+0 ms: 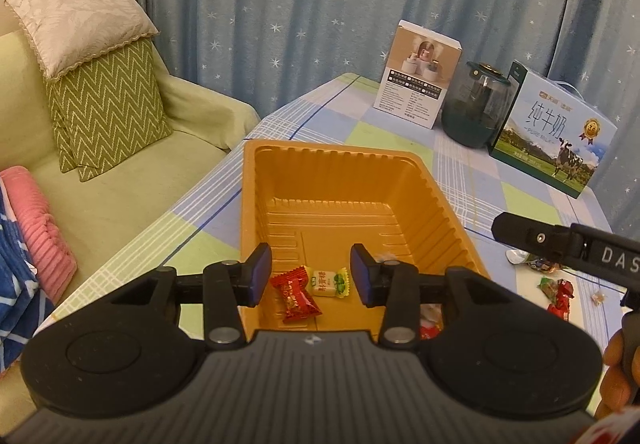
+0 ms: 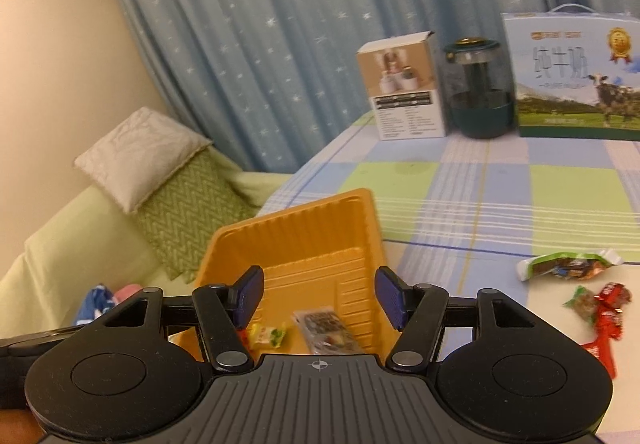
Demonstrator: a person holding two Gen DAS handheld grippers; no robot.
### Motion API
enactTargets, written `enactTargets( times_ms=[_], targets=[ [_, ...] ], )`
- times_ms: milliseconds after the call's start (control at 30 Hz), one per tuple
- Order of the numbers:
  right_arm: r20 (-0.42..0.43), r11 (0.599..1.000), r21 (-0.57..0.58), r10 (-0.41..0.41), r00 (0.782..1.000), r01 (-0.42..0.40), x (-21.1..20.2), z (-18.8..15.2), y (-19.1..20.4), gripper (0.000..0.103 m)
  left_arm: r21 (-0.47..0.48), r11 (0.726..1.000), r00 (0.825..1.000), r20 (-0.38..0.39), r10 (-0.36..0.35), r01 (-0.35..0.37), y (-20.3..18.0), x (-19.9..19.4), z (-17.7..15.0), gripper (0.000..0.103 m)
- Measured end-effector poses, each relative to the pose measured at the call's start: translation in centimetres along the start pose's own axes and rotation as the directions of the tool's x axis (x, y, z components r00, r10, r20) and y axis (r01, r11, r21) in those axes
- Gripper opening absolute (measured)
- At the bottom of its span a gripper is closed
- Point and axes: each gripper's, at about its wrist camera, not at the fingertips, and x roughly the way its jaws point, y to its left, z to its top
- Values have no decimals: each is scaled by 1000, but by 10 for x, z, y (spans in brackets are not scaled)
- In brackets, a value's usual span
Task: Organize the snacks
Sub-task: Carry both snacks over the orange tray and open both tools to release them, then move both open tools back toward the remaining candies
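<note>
One orange tray sits near the table's left edge, holding three snacks seen clearly: a red candy, a white-and-green candy and a clear-wrapped packet. A red wrapper behind the left gripper's right finger is mostly hidden. Both the left gripper and the right gripper hang over the tray with fingers spread wide, gripping nothing. Several loose snacks lie on the checked tablecloth to the right, their count blurred. Behind stand two boxes and one dark jar, before a starred blue curtain; a green sofa carries two cushions.
</note>
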Motion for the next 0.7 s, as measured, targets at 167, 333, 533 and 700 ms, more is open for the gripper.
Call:
enactTargets(
  times_ms=[167, 333, 533, 700],
  targets=[
    [5, 1000, 18, -19, 1000, 19, -4, 1, -8, 62, 10, 1000, 1000, -3, -11, 11, -7, 1, -1, 41],
    [9, 999, 20, -31, 999, 31, -6, 1, -10, 62, 15, 1000, 1000, -1, -19, 19, -13, 1, -1, 44],
    [15, 999, 23, -43, 999, 43, -10, 2, -13, 62, 23, 999, 999, -3, -33, 33, -21, 2, -1, 44],
    [26, 996, 32, -88, 996, 87, -19, 3, -24, 62, 45, 996, 997, 9, -79, 78, -34, 2, -1, 49]
  ],
)
